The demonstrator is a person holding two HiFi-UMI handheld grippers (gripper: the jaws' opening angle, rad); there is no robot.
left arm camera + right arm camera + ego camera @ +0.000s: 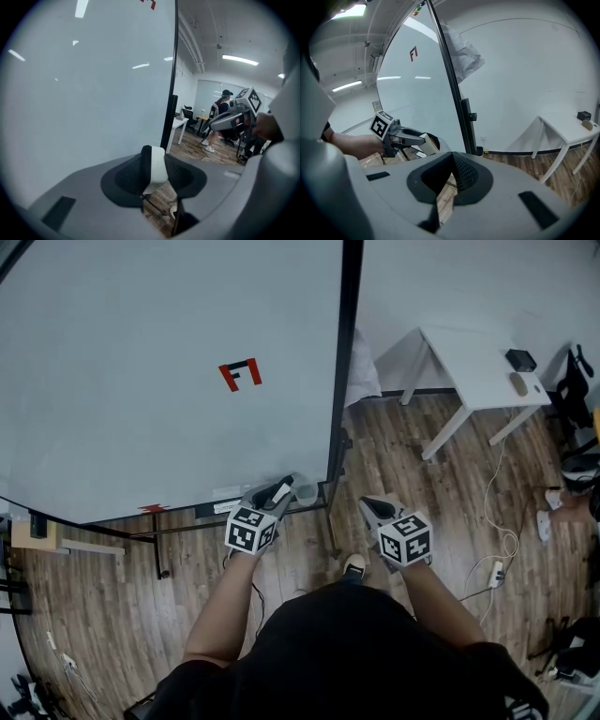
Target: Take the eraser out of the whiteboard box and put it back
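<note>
The eraser (157, 169), a white block with a black felt side, stands upright between the jaws of my left gripper (153, 159), which is shut on it. In the head view this gripper (279, 491) is at the whiteboard's (141, 381) lower right corner, next to a small grey box (307, 491) on the board's bottom rail. From the right gripper view the eraser (426, 143) shows as a pale block in the left gripper. My right gripper (451, 161) is shut with nothing in it; it hangs over the wooden floor to the right of the board's frame (375, 510).
A black frame post (339, 371) edges the whiteboard. A white table (478, 371) with small objects stands at the right, by the wall. Cables and a power strip (497, 570) lie on the floor. A person (221, 119) stands far back in the room.
</note>
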